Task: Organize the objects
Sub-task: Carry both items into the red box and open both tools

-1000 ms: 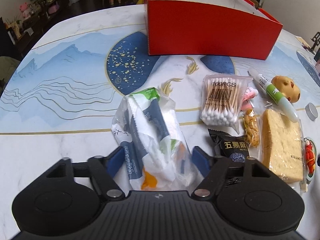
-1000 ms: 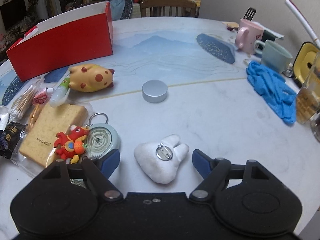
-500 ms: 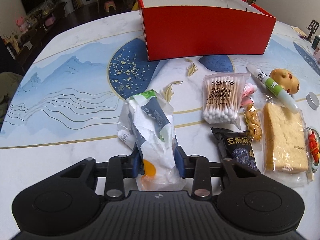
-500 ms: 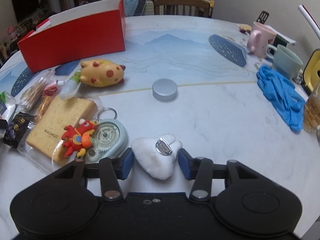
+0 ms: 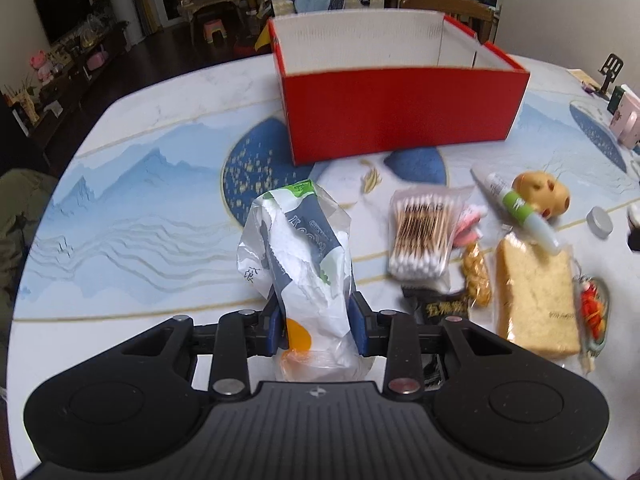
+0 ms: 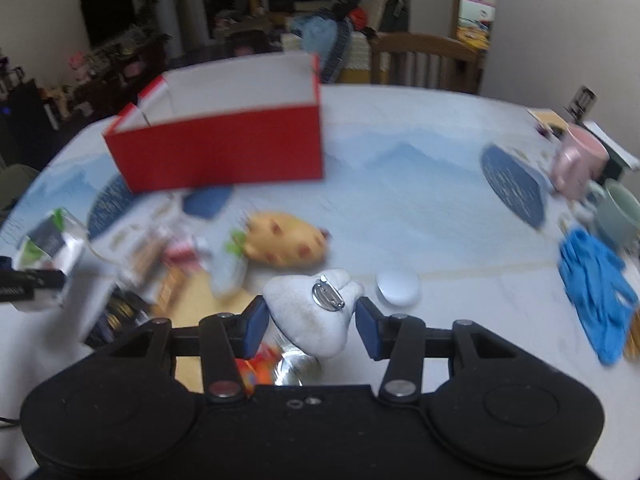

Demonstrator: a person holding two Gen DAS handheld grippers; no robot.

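Observation:
My left gripper [image 5: 316, 324] is shut on a crinkly white, navy and green plastic packet [image 5: 300, 256] and holds it above the table. The open red box [image 5: 400, 100] with white inside stands ahead of it. My right gripper [image 6: 310, 324] is shut on a white plush pin badge [image 6: 316, 312], metal clasp up, lifted off the table. The red box [image 6: 224, 152] lies ahead to its left. The packet also shows at the far left of the right wrist view [image 6: 52, 248].
On the table right of the packet lie a cotton swab pack [image 5: 424, 236], a dark snack packet [image 5: 444, 308], a wrapped cake slice [image 5: 536, 304], a glue tube [image 5: 516, 208] and a yellow spotted plush [image 6: 284, 244]. A silver lid [image 6: 398, 288], blue gloves [image 6: 596, 284] and mugs [image 6: 576, 164] sit right.
Both grippers closed from open, the left on the packet and the right on the white badge. Both have since lifted their objects off the table and moved towards the red box.

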